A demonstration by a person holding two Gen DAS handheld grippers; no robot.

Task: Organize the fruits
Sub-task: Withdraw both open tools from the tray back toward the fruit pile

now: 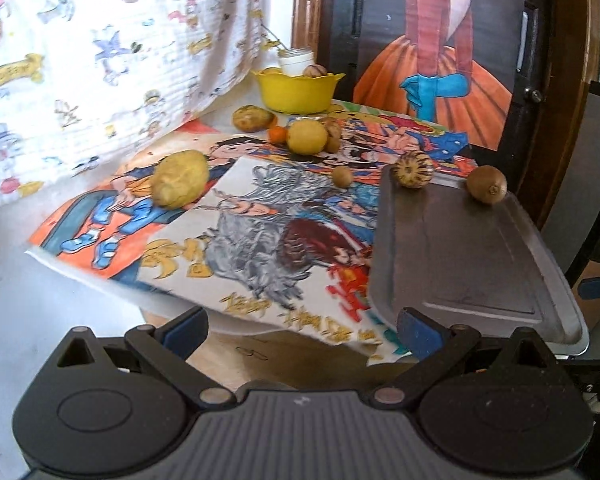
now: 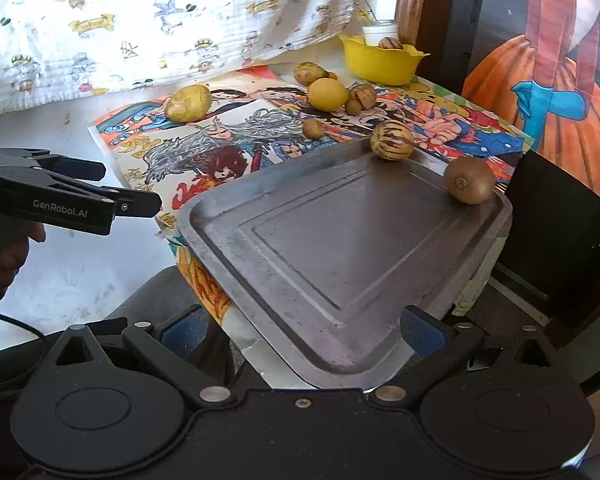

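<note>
1. The left claw (image 1: 300,330) is seen with its jaws spread wide and nothing held; it hangs short of the near edge of the surface (image 1: 60,300), which is spread with cartoon posters (image 1: 240,216).
2. At the left of the posters a large yellow-green fruit (image 1: 180,178) is seen lying alone, dull and lumpy in skin.
3. Farther back, a speckled fruit (image 1: 252,118), a small orange one (image 1: 278,135), a smooth yellow round fruit (image 1: 307,137) and a brown striped one (image 1: 332,132) are clustered close together. A small brown fruit (image 1: 342,176) is apart, nearer the tray.
4. A yellow bowl (image 1: 296,90) at the back is seen to hold at least one striped fruit (image 1: 314,70) and a white cup (image 1: 296,60).
5. On the metal tray (image 1: 460,248), only a striped round fruit (image 1: 413,168) and a brown kiwi-like fruit (image 1: 487,189) are found, both at the far rim.
6. The right claw (image 2: 300,330) is likewise wide open and empty, held over the tray's near corner.
7. The sorting is judged barely begun: two fruits placed, about six loose.
</note>
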